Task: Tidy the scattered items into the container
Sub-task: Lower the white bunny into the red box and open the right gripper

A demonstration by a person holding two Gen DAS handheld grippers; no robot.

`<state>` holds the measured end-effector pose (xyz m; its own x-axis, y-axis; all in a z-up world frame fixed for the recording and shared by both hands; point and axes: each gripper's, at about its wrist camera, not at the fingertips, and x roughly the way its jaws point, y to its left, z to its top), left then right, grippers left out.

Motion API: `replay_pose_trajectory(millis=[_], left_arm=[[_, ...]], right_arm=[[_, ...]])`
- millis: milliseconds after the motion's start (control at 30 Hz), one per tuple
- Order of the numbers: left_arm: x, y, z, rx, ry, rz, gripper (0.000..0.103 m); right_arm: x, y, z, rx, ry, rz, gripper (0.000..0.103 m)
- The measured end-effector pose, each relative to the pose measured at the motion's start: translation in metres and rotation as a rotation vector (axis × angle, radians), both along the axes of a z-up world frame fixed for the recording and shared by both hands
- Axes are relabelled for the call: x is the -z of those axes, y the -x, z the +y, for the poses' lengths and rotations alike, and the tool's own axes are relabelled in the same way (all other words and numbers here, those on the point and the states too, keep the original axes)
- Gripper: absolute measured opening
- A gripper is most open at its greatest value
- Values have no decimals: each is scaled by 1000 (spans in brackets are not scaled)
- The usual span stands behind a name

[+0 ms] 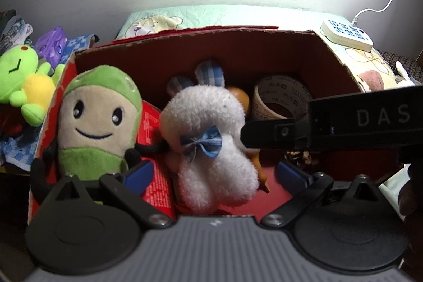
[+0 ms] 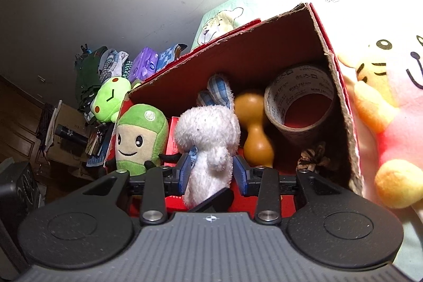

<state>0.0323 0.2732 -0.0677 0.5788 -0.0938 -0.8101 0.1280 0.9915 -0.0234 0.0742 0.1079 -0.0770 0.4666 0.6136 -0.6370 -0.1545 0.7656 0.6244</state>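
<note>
A red cardboard box [image 1: 185,37] holds a green-hooded smiling plush [image 1: 97,118], a white plush rabbit [image 1: 211,149] with a blue bow, a tape roll [image 1: 280,99] and an orange wooden piece [image 2: 253,123]. My left gripper [image 1: 215,172] hangs open over the box's near side, its blue pads wide of the rabbit on both sides. My right gripper [image 2: 214,172] straddles the rabbit [image 2: 208,139]. Its left pad brushes the fur, a thin gap shows at the right pad, and the fur is not squeezed. A green frog plush [image 1: 21,86] and a pink-and-yellow plush [image 2: 391,110] lie outside the box.
The box stands on a bed with a pale cartoon-print cover [image 1: 211,15]. A white power strip [image 1: 346,35] with its cable lies at the back right. Clothes and a purple packet [image 2: 145,65] are piled to the left. A brown cone-like item [image 2: 314,160] sits in the box's right corner.
</note>
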Motion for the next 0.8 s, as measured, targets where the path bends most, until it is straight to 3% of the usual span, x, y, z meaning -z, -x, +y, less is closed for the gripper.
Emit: replay_pose_trajectory(millis=[433,800], left_arm=[[-17,13,-9,-84,-83,7,100],[-34,30,-28,-82,-149,-37,102]], right_arm=[[-18,31,-10,39,17,-78,42],[-25,52,-27,98,-21,-121,42]])
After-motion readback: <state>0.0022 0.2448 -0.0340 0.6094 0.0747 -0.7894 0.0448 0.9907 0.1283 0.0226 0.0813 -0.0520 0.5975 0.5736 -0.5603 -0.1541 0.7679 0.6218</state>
